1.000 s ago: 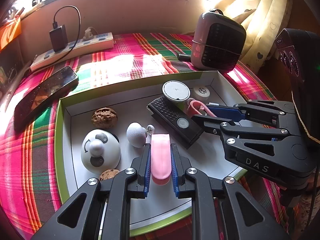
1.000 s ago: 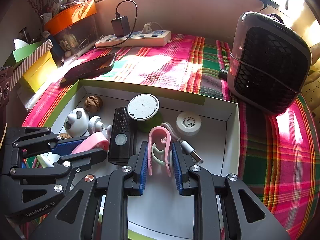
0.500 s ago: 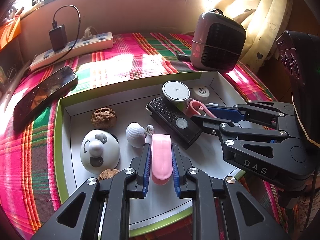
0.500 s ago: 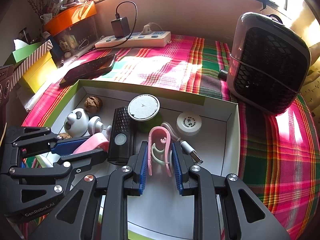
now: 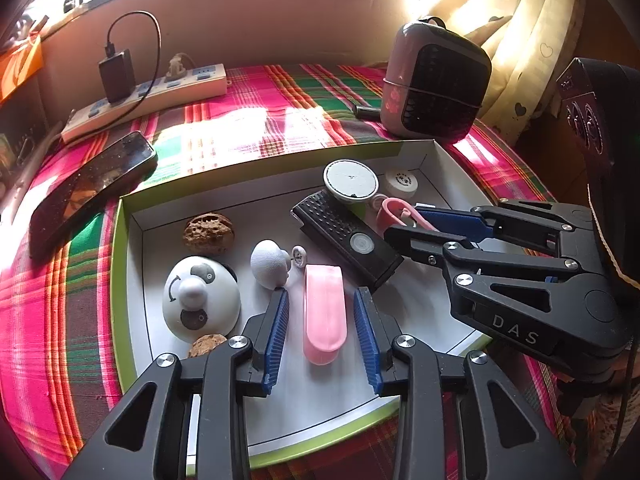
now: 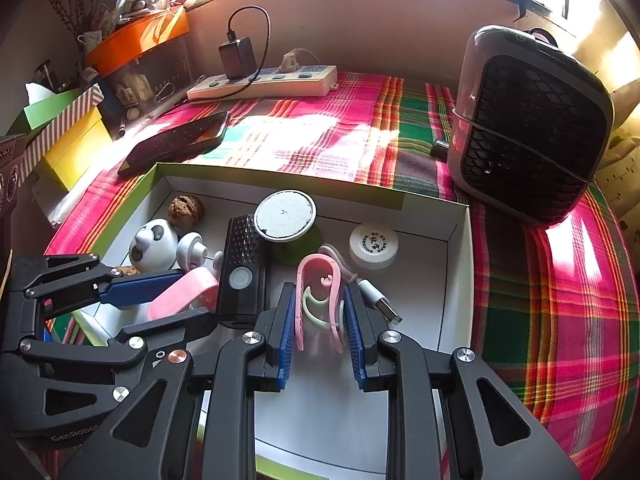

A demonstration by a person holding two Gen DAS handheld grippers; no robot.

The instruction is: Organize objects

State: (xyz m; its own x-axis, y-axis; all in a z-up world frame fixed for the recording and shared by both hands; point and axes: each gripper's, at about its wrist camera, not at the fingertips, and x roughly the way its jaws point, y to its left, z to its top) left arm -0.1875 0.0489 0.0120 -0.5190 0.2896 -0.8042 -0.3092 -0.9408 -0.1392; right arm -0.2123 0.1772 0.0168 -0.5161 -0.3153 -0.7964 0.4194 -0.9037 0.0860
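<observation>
A white box with green rim [image 5: 120,272] [image 6: 456,280] holds the objects. My left gripper [image 5: 322,320] is open, its blue pads apart on both sides of a pink oblong case [image 5: 324,312] that lies on the box floor; the case also shows in the right wrist view [image 6: 184,294]. My right gripper [image 6: 318,320] is shut on a pink clip-like holder [image 6: 318,280] with a pale crescent inside; in the left wrist view the gripper [image 5: 432,222] reaches in from the right over the holder [image 5: 394,210].
In the box: black remote [image 5: 346,238], white disc on a green base [image 6: 285,216], round white cap [image 6: 373,245], USB cable [image 6: 380,300], panda figure [image 5: 200,298], walnuts [image 5: 208,234], white knob [image 5: 268,264]. Outside: phone [image 5: 88,188], power strip [image 6: 264,84], heater [image 6: 528,128].
My left gripper has opened and let go of the pink case, which now lies free between the pads. The right gripper stays shut on the pink holder.
</observation>
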